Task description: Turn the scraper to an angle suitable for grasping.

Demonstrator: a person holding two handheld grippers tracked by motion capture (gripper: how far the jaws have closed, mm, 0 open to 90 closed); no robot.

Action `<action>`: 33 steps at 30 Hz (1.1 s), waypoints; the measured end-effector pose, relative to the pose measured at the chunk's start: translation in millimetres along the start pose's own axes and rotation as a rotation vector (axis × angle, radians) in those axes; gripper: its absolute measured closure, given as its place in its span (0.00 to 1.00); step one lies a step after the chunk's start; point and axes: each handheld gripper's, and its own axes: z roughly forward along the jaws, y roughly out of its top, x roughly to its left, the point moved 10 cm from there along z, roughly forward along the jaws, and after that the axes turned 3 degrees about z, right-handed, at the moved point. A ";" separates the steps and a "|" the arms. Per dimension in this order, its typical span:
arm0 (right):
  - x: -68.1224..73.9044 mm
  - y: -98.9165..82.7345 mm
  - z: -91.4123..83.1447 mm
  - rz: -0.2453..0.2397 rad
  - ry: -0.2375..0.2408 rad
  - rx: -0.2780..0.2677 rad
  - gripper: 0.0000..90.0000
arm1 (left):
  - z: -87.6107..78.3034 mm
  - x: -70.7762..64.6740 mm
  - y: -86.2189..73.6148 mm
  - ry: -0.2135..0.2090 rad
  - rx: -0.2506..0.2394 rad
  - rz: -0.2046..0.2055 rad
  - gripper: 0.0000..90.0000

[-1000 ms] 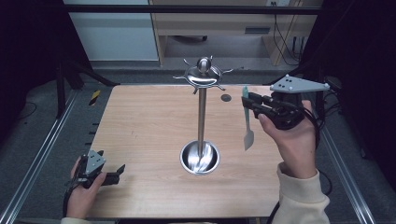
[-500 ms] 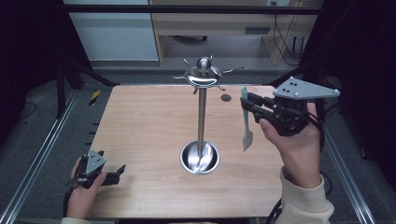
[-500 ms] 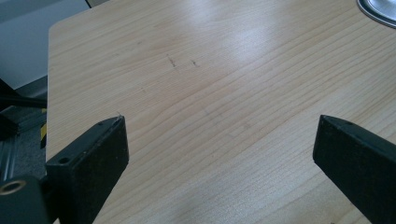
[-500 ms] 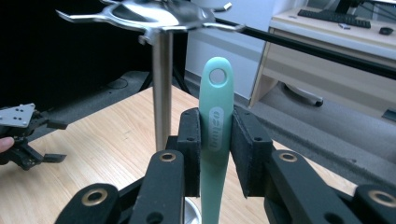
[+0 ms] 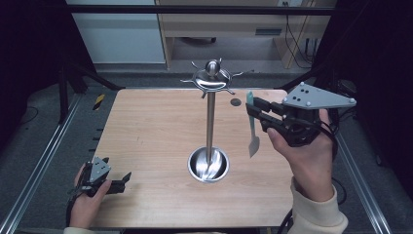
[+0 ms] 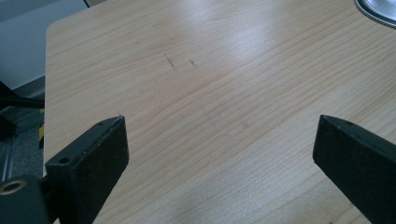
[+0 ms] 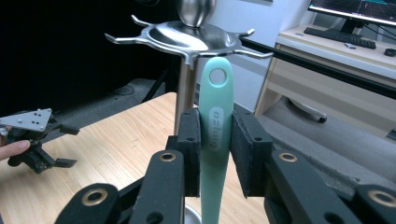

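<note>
In the high view, the right gripper (image 5: 254,108) holds a green-handled utensil (image 5: 252,127) by the top of its handle, so the blade end hangs down over the table (image 5: 146,126). It is to the right of the metal stand (image 5: 211,122), a little lower than the hooks. The left gripper (image 5: 127,176) rests at the near left corner of the table, well apart from the stand, with nothing between its jaws. One risk here is that the hanging blade swings and knocks the pole; the stand is tall and thin, so I judge it can rock.

In the left gripper view, the two black jaws stand wide apart over bare wood, so this gripper is open and empty. It is not steadying the stand, and that makes a tip more likely.

In the right gripper view, the pads (image 7: 190,140) press on both sides of the green handle, closed on it. The hole in the handle (image 7: 217,76) is just below one hook (image 7: 254,53) of the stand. The hole is small, so the hook tip can miss it and push the handle sideways in the pads. If the jaws open before the hook is through, the utensil will probably fall on the table.
</note>
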 end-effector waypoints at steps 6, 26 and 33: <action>7.7 2.7 1.9 -0.020 0.010 -0.009 0.82 | 0.0 -0.3 0.2 -0.001 0.000 0.000 0.04; 16.1 3.4 7.5 -0.036 0.021 -0.010 0.82 | 0.2 -1.4 0.3 -0.006 0.002 0.005 0.04; 16.9 2.7 12.8 -0.023 0.028 -0.014 0.82 | 0.2 -1.8 0.2 -0.008 0.002 0.005 0.04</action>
